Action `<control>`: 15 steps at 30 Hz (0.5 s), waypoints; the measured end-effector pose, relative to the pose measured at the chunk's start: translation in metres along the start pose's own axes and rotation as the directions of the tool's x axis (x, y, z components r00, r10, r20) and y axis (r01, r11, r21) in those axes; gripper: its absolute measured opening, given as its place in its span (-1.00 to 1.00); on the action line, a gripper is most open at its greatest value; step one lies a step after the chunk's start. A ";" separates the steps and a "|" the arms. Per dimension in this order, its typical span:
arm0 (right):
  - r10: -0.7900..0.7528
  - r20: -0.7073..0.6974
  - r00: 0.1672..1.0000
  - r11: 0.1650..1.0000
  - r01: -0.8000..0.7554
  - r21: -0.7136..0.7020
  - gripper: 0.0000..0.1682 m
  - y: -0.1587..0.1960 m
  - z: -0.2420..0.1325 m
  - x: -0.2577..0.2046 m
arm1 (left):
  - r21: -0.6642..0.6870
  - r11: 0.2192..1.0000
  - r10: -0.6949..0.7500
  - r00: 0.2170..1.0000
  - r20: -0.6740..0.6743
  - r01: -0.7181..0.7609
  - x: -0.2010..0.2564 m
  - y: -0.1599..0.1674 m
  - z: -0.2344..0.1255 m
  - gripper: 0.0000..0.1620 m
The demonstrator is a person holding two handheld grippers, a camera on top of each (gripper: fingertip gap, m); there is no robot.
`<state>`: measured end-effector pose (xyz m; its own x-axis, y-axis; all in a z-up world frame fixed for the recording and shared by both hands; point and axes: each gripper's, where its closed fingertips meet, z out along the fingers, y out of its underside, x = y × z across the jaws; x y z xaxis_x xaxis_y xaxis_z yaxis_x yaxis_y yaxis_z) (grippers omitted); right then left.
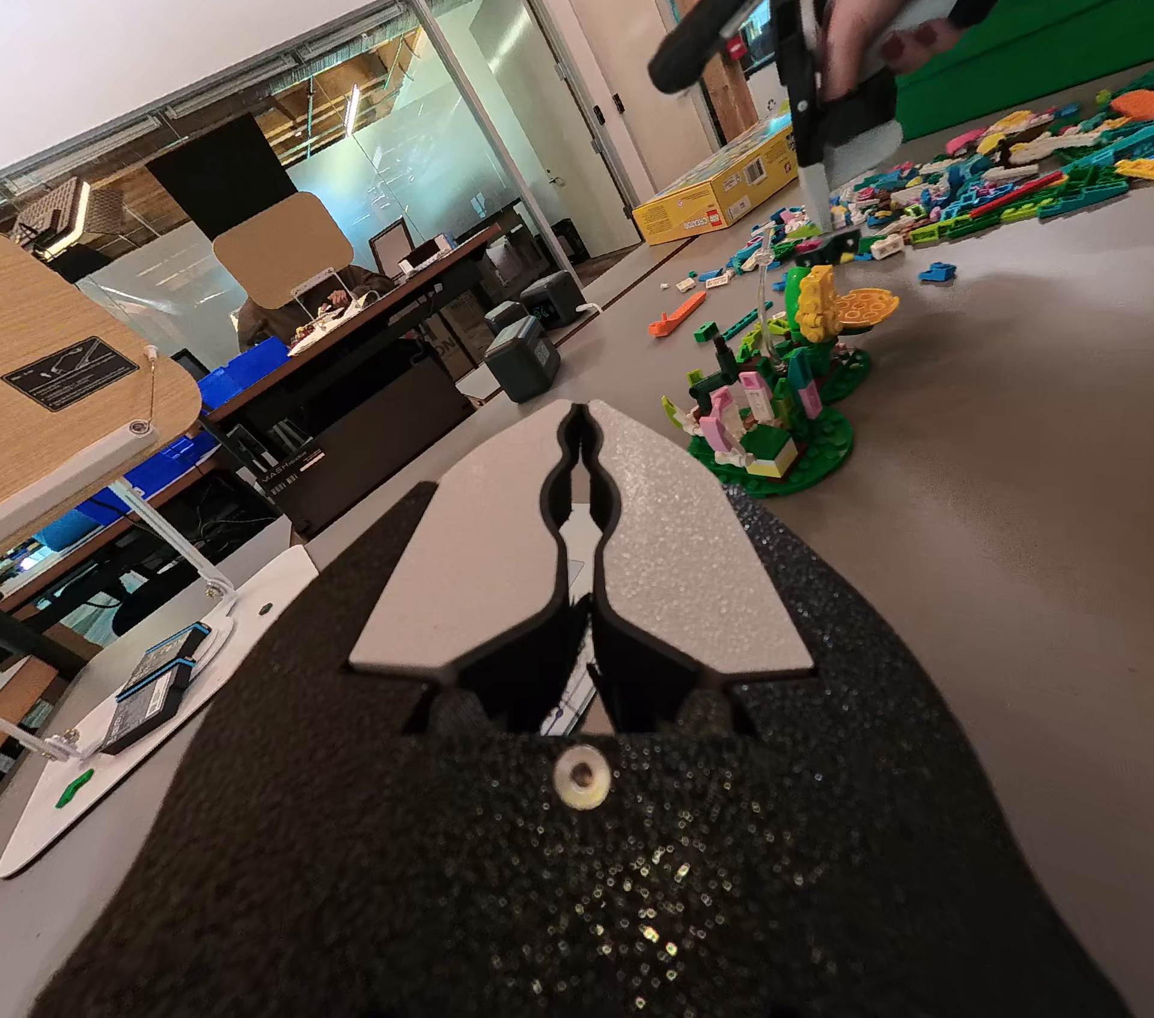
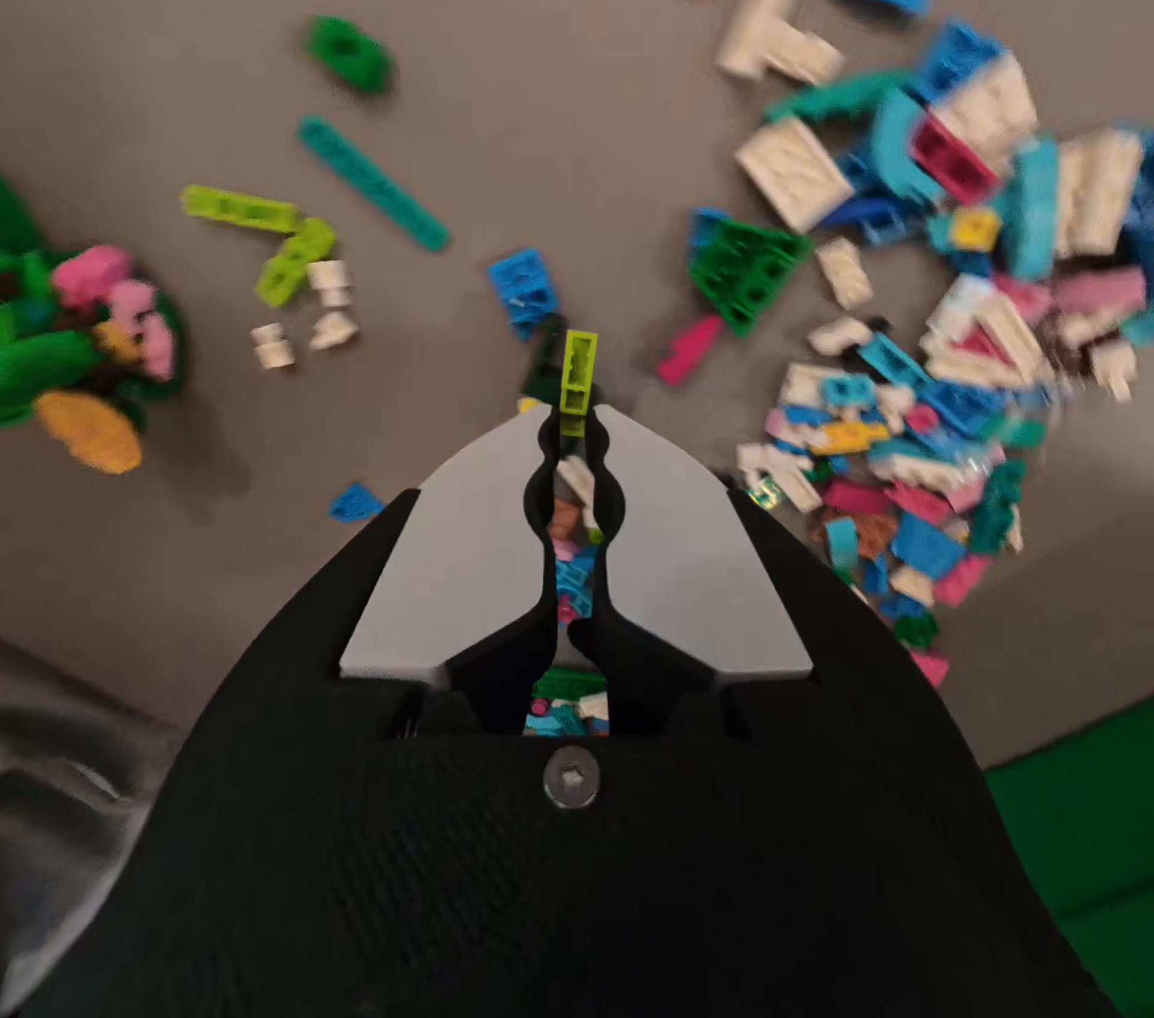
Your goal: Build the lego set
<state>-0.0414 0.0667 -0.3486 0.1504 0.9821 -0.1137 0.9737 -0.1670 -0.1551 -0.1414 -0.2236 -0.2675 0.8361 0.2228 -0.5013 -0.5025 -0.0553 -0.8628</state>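
Lime brick (image 2: pixel 579 382) sits pinched in the right gripper (image 2: pixel 576 416), long axis running straight out past its tips. Model (image 2: pixel 75 344) lies far to their left. Left gripper (image 1: pixel 584 416) is closed and empty.

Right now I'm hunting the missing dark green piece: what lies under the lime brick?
Right gripper pinches the lime brick. Beneath it, a dark green piece shows on the grey table, beside a blue brick. The rest is covered.

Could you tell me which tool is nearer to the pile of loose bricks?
Right. The right tool hangs just over the loose bricks, gripping a lime piece; the left tool is farther off, beyond the flower model.
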 end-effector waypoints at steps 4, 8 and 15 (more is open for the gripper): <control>-0.344 0.014 0.939 0.936 0.342 0.084 -0.92 -0.017 -0.001 -0.048 | 0.000 1.000 0.001 1.000 -0.001 -0.001 0.000 0.000 0.000 -1.00; -0.598 -0.078 0.798 0.787 0.603 0.131 -0.93 -0.042 0.005 -0.083 | -0.001 1.000 0.000 1.000 0.001 0.000 0.000 0.000 0.000 -1.00; -0.808 -0.117 0.577 0.579 0.815 0.018 -0.92 -0.069 0.033 -0.107 | 0.002 1.000 0.001 1.000 -0.001 -0.001 0.000 0.000 0.000 -1.00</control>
<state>-0.1301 -0.0293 -0.3577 -0.6802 0.7118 0.1750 0.6833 0.7022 -0.2001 -0.1409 -0.2236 -0.2672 0.8357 0.2216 -0.5025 -0.5040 -0.0541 -0.8620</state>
